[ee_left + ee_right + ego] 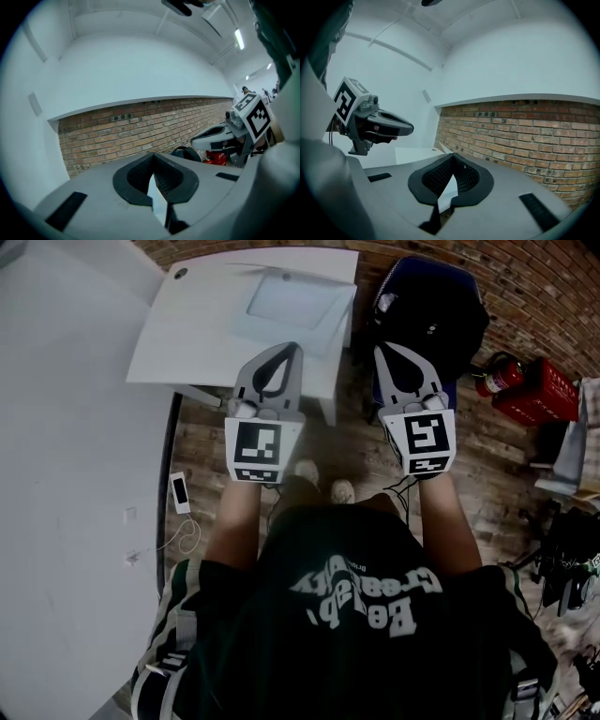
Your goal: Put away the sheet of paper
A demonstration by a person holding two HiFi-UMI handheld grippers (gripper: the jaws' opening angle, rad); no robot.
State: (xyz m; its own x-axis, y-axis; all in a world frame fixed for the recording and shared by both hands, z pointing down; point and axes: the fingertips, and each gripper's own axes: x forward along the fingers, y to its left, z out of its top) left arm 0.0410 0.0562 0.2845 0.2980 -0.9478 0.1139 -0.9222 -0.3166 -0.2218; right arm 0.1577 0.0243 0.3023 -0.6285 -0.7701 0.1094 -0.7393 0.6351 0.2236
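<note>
A pale sheet of paper [294, 300] lies flat on a small white table [197, 334] in front of me in the head view. My left gripper [294, 347] is held level over that table's near edge, just short of the sheet, with its jaws shut and nothing in them. My right gripper [382, 349] hangs beside it to the right, past the table's edge and over a dark backpack [441, 306], also shut and empty. In the left gripper view the jaws [153, 158] meet at the tip. In the right gripper view the jaws [452, 157] are shut as well.
A large white table [75, 474] fills the left side, with a phone on a cable [180, 491] on the floor by its edge. A red fire extinguisher [500, 377] and a red box [542, 395] sit at the right. A brick wall [140, 122] stands ahead.
</note>
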